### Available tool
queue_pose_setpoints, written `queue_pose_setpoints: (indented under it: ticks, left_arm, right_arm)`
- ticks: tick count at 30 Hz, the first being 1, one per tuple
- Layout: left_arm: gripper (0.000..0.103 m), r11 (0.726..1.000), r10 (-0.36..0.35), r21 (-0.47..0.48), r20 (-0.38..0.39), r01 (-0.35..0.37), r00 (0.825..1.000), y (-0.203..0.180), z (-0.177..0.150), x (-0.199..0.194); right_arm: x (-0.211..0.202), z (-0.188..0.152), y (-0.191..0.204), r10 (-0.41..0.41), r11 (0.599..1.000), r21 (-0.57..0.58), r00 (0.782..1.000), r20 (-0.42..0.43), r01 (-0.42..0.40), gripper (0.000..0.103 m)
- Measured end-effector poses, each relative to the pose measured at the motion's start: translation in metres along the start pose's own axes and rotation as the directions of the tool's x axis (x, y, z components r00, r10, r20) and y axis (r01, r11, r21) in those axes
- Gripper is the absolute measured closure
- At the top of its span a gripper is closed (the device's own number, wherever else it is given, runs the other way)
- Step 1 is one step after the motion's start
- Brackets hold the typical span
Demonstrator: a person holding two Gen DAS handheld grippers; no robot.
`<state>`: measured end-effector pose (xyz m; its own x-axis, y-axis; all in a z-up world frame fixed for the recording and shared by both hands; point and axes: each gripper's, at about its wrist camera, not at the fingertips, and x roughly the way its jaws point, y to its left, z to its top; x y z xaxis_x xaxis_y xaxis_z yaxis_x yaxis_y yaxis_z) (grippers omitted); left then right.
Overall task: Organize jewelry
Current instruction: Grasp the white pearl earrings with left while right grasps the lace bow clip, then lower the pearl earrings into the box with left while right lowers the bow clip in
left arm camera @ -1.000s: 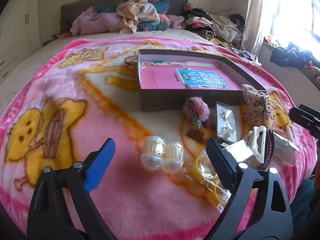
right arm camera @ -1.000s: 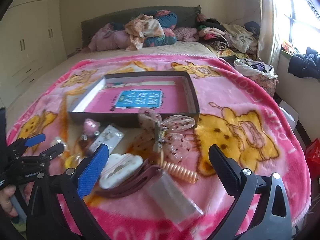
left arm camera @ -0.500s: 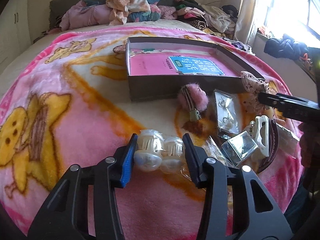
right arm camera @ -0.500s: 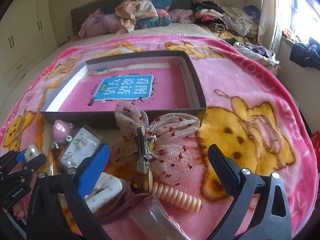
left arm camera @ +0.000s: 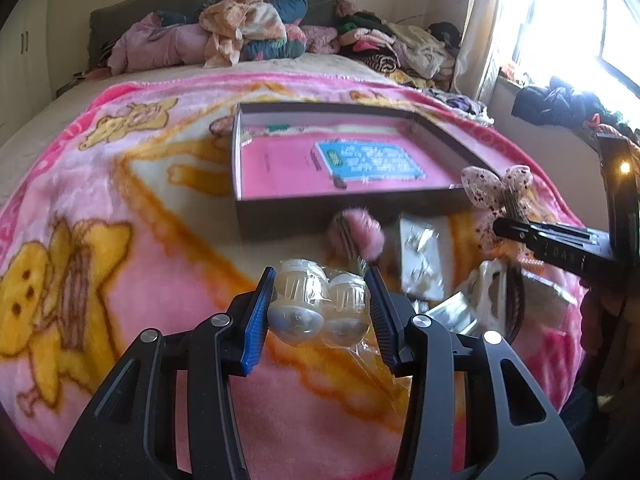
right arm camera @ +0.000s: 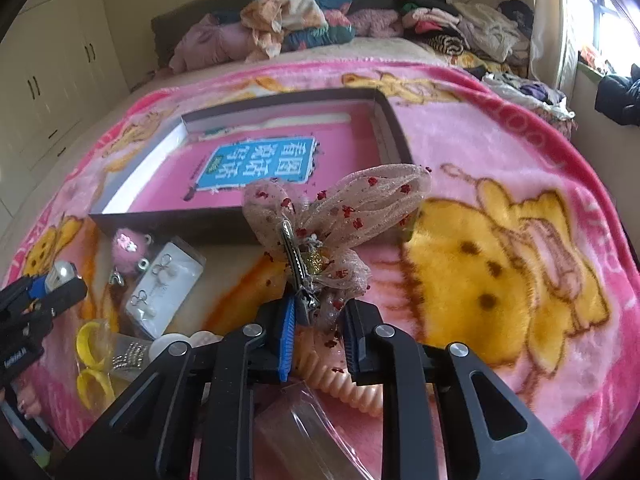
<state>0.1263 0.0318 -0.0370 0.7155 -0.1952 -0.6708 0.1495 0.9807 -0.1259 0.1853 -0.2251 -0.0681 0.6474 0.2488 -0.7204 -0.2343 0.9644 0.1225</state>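
The blanket point(right arm camera: 500, 152) is bright pink with yellow cartoon bears outlined in orange-brown. The box point(left arm camera: 280, 218) has dark grey walls; inside lies a pink book point(right arm camera: 340, 160) with a blue label bearing white characters. The hair bow point(right arm camera: 340, 208) is pale pink mesh dotted red. The bracelets point(right arm camera: 90, 360) are yellow.

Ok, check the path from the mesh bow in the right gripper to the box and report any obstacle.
Nothing visible blocks it. The bow hangs in the right gripper, whose jaws are closing on it, just short of the box's near wall.
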Motion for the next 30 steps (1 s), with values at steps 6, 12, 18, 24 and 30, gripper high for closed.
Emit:
queue_pose_setpoints:
  ticks: [6, 12, 18, 24, 30]
  left_arm:
    - [0.067, 1.0, 0.001, 0.01, 0.03, -0.001, 1.0, -0.004, 0.017, -0.001]
    - [0.066, 1.0, -0.003, -0.004, 0.027, 0.003, 1.0, 0.003, 0.027, 0.001]
    - [0.067, 1.0, 0.022, -0.016, 0.039, -0.021, 0.999, 0.014, 0.038, 0.006]
    - [0.067, 0.999, 0.031, -0.017, 0.072, -0.03, 0.997, 0.02, 0.058, 0.012]
    - [0.066, 1.0, 0.029, -0.002, 0.079, -0.028, 0.996, 0.018, 0.075, 0.028]
  right_arm:
    - [-0.019, 0.006, -0.009, 0.039, 0.999, 0.031, 0.998, 0.041, -0.04, 0.084]
    - [-0.027, 0.009, -0.015, 0.033, 0.999, 0.037, 0.998, 0.054, -0.035, 0.084]
    - [-0.03, 0.02, -0.019, 0.033, 0.998, 0.043, 0.997, 0.071, -0.036, 0.084]
    - [-0.033, 0.039, -0.022, 0.048, 0.998, 0.032, 0.995, 0.09, -0.051, 0.084]
    - [-0.028, 0.063, -0.018, 0.072, 0.997, 0.01, 0.993, 0.096, -0.073, 0.084]
